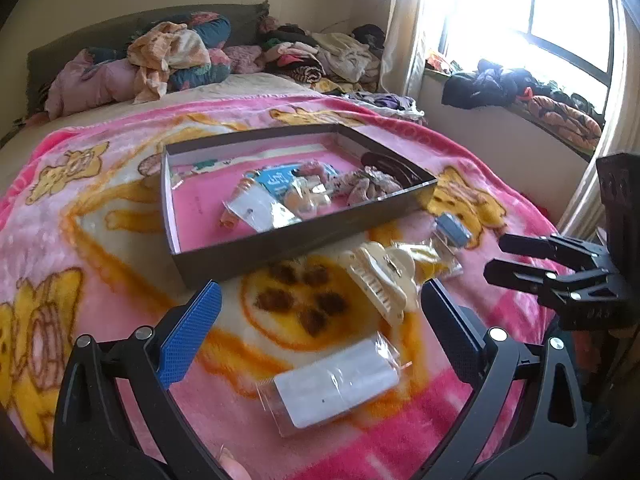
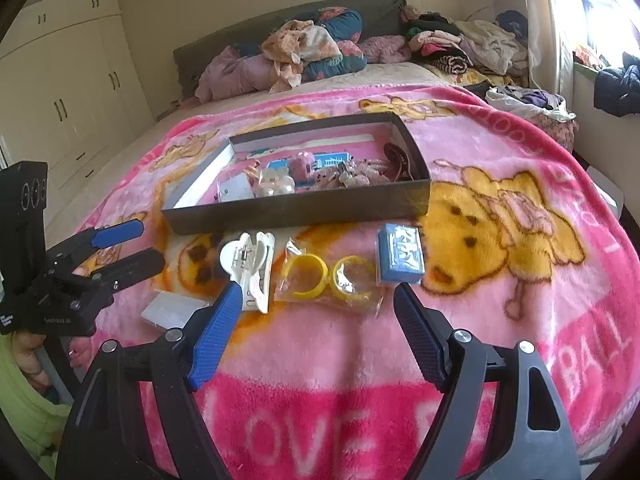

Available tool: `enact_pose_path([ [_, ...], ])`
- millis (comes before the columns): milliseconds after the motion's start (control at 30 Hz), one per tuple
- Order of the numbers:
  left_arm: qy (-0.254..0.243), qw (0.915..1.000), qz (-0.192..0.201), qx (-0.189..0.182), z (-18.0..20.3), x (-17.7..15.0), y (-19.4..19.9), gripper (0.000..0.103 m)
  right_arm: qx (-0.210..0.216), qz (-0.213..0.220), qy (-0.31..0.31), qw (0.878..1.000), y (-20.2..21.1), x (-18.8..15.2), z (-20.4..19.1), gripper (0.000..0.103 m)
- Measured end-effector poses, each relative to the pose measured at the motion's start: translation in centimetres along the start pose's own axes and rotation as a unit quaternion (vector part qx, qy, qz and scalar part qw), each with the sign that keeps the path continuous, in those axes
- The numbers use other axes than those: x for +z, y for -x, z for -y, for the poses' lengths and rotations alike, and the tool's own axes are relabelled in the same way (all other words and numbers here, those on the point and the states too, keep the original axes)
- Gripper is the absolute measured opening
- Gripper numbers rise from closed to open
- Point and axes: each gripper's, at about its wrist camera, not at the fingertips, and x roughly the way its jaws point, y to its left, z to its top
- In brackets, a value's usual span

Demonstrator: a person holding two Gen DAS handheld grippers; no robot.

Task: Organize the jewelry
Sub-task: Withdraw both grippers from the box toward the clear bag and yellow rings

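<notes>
A dark shallow box (image 1: pixel 280 240) (image 2: pixel 296 210) with a pink floor lies on the bed and holds several jewelry pieces and packets. In front of it lie a cream hair claw clip (image 1: pixel 380 280) (image 2: pixel 252 268), a clear bag of yellow bangles (image 2: pixel 328 280) (image 1: pixel 428 258), a small blue box (image 2: pixel 400 256) (image 1: pixel 452 232) and a clear packet with a white card (image 1: pixel 332 388) (image 2: pixel 172 308). My left gripper (image 1: pixel 320 300) (image 2: pixel 150 244) is open and empty above the packet. My right gripper (image 2: pixel 316 296) (image 1: pixel 494 256) is open and empty, just short of the bangle bag.
Everything rests on a pink cartoon-bear blanket (image 2: pixel 500 320) (image 1: pixel 80 240). Piles of clothes (image 1: pixel 180 56) (image 2: pixel 304 52) lie at the head of the bed. A window sill with clothes (image 1: pixel 520 88) is on the right, white wardrobes (image 2: pixel 60 92) on the left.
</notes>
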Motion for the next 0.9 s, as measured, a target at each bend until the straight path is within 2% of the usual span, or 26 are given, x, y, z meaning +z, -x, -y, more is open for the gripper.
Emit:
enact_pose_path([
  [367, -0.009, 0.9998, -0.015, -0.006, 0.1, -1.3, -0.4, 0.091, -0.01, -0.024, -0.011, 1.0, -1.5, -0.3, 0.0, 0.076],
  [600, -0.019, 0.9994, -0.025, -0.013, 0.3, -2.0, -0.9, 0.091, -0.012, -0.044, -0.038, 0.998, -3.2, 0.1, 0.7, 0.076],
  [900, -0.045, 0.9972, -0.055, -0.023, 0.7, -3.4, -2.1, 0.091, -0.004, -0.063, -0.069, 0.996, -5.4, 0.3, 1.1, 0.075],
])
